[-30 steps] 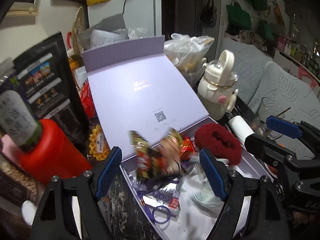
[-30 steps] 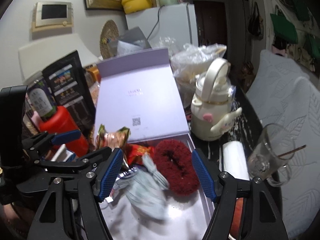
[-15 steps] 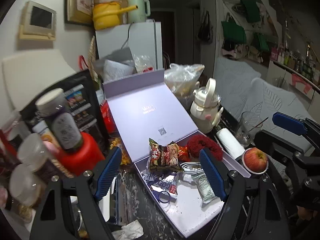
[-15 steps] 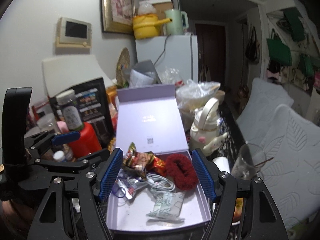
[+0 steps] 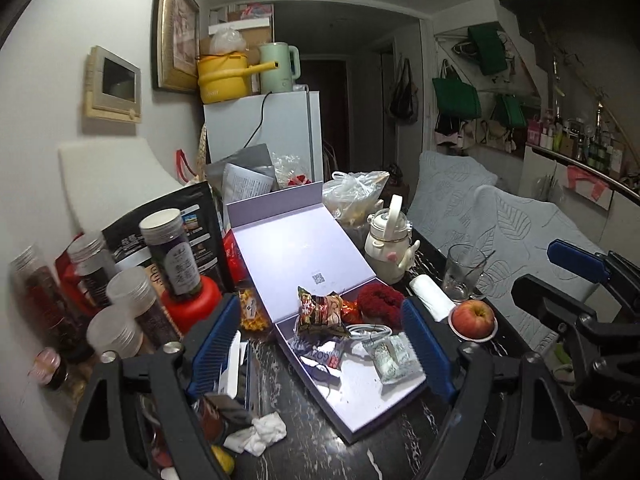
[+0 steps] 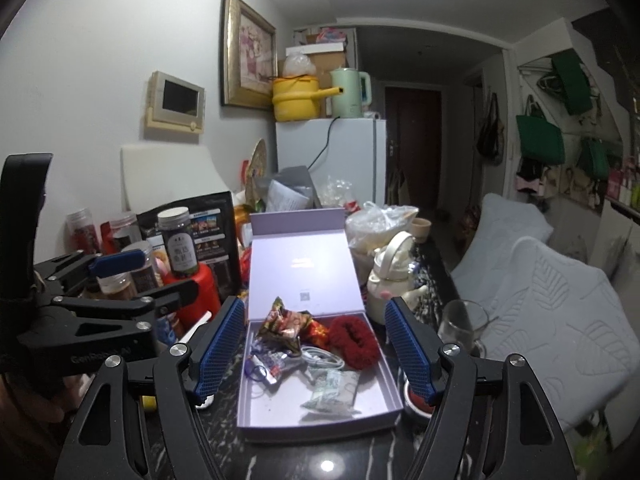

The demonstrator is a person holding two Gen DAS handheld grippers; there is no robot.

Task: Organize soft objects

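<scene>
An open lilac box (image 5: 372,412) (image 6: 384,384) with its lid up lies on the dark marble table. In it are a red fluffy scrunchie (image 5: 380,303) (image 6: 354,340), a snack packet (image 5: 320,312) (image 6: 282,322), a white cable (image 5: 366,330), a pale green wrapped pack (image 5: 390,354) (image 6: 332,394) and small bits. My left gripper (image 5: 326,350) is open and empty, held back above the box's near side. My right gripper (image 6: 316,344) is open and empty, also above and short of the box.
Jars and a red canister (image 5: 192,306) crowd the left. A cream kettle (image 5: 390,252), a glass (image 5: 464,268), a white roll (image 5: 432,298) and an apple (image 5: 472,316) stand right of the box. Crumpled tissue (image 5: 260,434) lies in front. A grey sofa (image 6: 560,300) is at right.
Both grippers have pulled back and up from the box, so it looks smaller. The snack packet and the green pack now lie still in the box.
</scene>
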